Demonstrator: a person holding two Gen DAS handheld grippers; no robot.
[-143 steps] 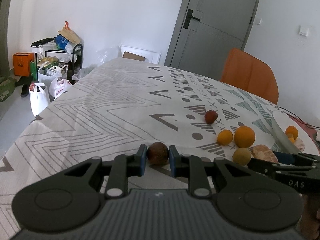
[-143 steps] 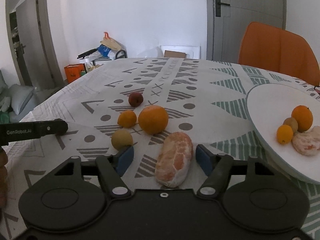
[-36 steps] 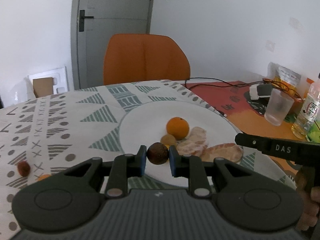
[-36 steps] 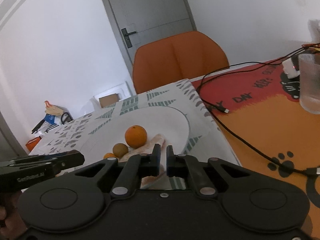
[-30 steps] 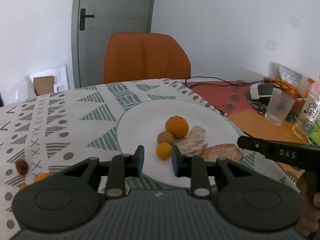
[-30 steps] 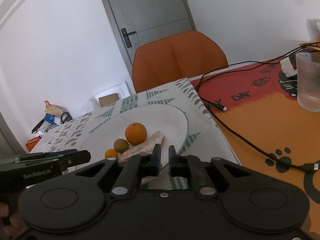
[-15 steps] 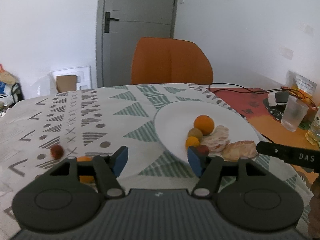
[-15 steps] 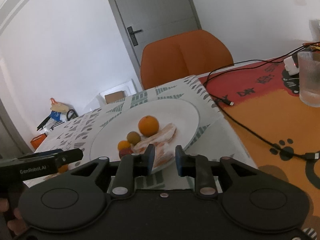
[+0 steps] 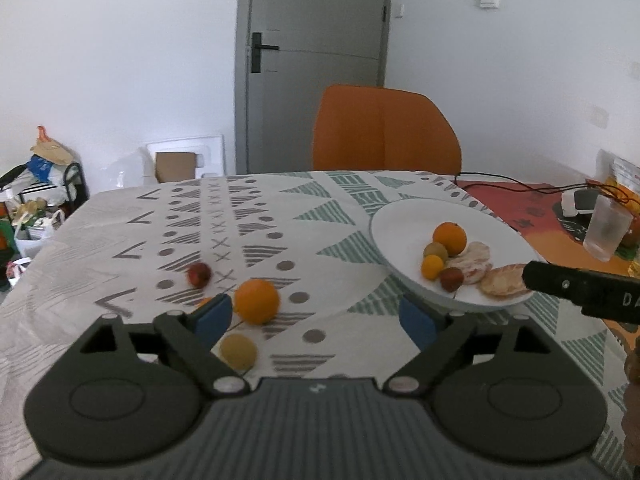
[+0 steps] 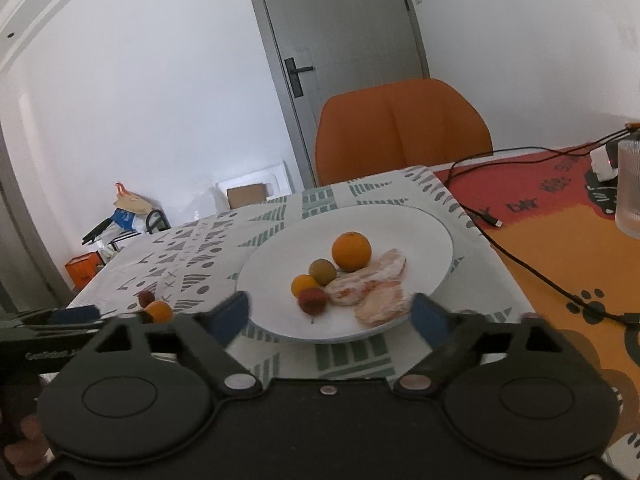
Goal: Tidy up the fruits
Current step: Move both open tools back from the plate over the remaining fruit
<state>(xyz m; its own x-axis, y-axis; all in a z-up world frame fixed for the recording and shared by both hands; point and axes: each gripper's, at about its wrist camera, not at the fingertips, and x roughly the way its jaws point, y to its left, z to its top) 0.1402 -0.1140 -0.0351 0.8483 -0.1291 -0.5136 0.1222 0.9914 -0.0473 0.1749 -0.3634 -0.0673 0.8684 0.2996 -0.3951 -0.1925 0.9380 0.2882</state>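
Fruits (image 10: 351, 257) crowd plate's (image 10: 416, 216) near rim, apparently.

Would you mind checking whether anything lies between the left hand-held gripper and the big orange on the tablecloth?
Nothing visible does: the big orange sits just ahead of the open left hand-held gripper, beside its left finger, only bare tablecloth between.
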